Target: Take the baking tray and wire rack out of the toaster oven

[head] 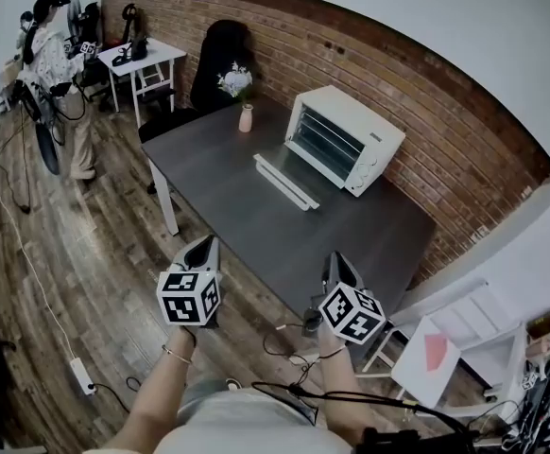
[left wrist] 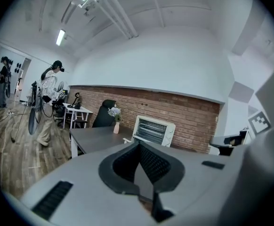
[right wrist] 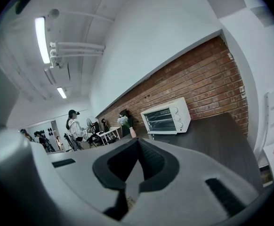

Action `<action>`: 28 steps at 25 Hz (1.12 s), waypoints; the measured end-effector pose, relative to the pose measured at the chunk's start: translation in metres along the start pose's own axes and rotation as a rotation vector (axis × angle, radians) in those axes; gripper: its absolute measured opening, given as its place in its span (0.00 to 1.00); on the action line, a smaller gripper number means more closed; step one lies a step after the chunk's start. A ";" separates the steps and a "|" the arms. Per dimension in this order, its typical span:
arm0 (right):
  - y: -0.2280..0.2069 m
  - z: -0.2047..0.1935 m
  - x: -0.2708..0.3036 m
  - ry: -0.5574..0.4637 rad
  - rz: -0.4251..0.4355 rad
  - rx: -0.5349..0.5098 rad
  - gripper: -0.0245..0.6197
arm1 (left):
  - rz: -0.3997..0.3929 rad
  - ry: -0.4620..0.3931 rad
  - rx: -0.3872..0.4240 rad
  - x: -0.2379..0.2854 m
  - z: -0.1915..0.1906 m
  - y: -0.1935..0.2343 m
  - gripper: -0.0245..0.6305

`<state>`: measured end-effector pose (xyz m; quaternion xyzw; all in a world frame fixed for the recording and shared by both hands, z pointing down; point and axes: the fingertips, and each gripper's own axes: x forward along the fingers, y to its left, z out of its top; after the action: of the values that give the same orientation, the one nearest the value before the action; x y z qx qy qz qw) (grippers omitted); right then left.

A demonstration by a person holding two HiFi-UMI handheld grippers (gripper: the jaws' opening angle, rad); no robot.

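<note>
A white toaster oven (head: 346, 140) stands at the far side of a dark grey table (head: 228, 168), its door (head: 286, 180) folded down open. Wire bars show inside its mouth; I cannot make out the baking tray. The oven also appears in the left gripper view (left wrist: 153, 130) and the right gripper view (right wrist: 167, 117), still far off. My left gripper (head: 204, 246) and right gripper (head: 338, 263) hover side by side at the table's near edge, pointing toward the oven. The left gripper (left wrist: 138, 145) and the right gripper (right wrist: 138, 144) are both shut, with nothing between their jaws.
A pink vase of flowers (head: 245, 116) stands at the table's far left, with a black chair (head: 220, 60) behind it. A person (head: 53, 74) stands by a small white table (head: 143, 60). Cables and a power strip (head: 82, 375) lie on the floor. White furniture (head: 445, 348) sits at right.
</note>
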<state>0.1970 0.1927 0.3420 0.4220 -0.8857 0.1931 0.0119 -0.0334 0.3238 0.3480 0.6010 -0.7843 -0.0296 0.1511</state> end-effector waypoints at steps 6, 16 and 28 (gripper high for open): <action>-0.016 -0.010 0.031 0.027 -0.032 0.032 0.04 | -0.013 0.042 0.013 0.043 -0.001 0.008 0.04; -0.042 -0.013 0.110 0.002 -0.162 0.084 0.04 | -0.143 0.069 0.057 0.167 0.014 0.028 0.04; -0.023 0.038 0.241 -0.081 -0.302 0.099 0.04 | -0.293 0.091 0.111 0.322 0.085 0.079 0.04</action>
<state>0.0647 -0.0134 0.3585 0.5577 -0.8014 0.2155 -0.0157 -0.2051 0.0277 0.3500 0.7170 -0.6811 0.0194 0.1470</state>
